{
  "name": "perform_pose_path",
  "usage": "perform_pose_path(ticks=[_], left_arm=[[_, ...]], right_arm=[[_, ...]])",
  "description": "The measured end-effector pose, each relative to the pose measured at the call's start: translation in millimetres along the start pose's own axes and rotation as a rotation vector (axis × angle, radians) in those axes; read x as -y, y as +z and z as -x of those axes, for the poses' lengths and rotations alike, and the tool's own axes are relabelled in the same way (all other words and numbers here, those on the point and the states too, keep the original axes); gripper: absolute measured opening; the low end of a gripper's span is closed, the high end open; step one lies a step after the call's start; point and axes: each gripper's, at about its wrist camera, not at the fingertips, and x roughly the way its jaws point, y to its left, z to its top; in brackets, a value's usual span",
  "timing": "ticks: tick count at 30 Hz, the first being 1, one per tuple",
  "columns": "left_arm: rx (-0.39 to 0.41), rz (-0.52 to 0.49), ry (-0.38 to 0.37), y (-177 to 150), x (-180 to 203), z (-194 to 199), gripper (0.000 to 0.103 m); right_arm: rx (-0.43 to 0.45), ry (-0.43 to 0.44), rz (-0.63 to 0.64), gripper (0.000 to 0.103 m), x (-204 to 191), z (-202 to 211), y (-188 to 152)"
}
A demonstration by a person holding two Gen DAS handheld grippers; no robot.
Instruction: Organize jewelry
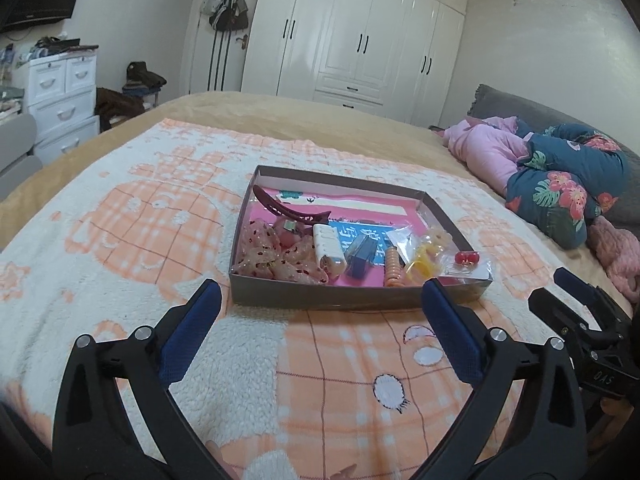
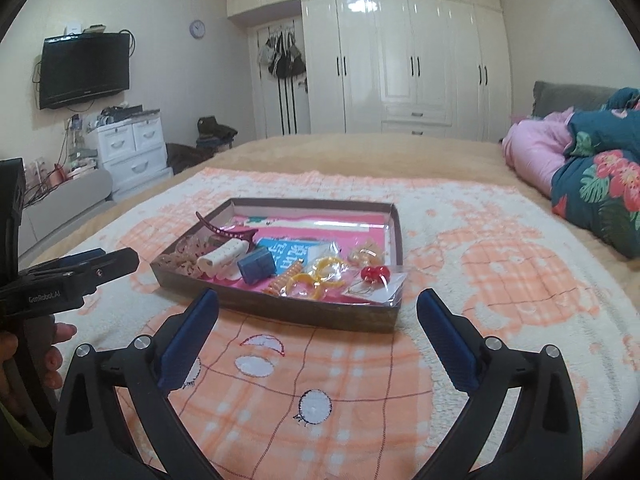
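A: Start with your own tools. Your left hand-held gripper (image 1: 320,304) has its jaws spread wide with nothing between them, only the blanket (image 1: 120,240) below. Your right hand-held gripper (image 2: 318,308) is the same: jaws wide apart, empty, hanging over the bed.

B: So you hold nothing. How far along does that put you?

A: Far, by the look of it. The shallow box (image 2: 280,308) sits on the blanket just ahead of both sets of fingertips, and everything small seems to be inside it: the dark red hair claw (image 1: 288,208), the spotted scrunchie (image 1: 276,260), the white clip (image 1: 328,250), the blue box (image 1: 360,256), the orange coil tie (image 1: 392,268), the yellow rings (image 2: 316,276) and the red bead earrings (image 2: 374,274) on their clear card.

B: Anything left outside for you to pick up?

A: No loose piece shows on the blanket around the box. I'd judge the gathering done; at most you could tidy the earring card, which overhangs the near right corner.

B: And your reach?

A: The near wall is close to both grippers, the left one facing its left half, the right one its right.
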Motion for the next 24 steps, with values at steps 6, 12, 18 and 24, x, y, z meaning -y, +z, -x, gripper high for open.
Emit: perform_pose_path(ticks=[6, 12, 18, 24], left_arm=[[0.042, -0.029, 0.025, -3, 6, 13, 0.092], [0.074, -0.060, 0.033, -7, 12, 25, 0.092], [0.123, -0.072, 0.039, -9, 14, 36, 0.092], [0.186, -0.070, 0.022, -11, 15, 53, 0.092]], right_arm=[[0.048, -0.012, -0.003, 0.097, 0, 12, -4], [0.089, -0.028, 0.005, 0.097, -1, 23, -6], [0.138, -0.042, 0.018, 0.097, -3, 36, -8], [0.207, -0.077, 0.059, 0.097, -11, 53, -11]])
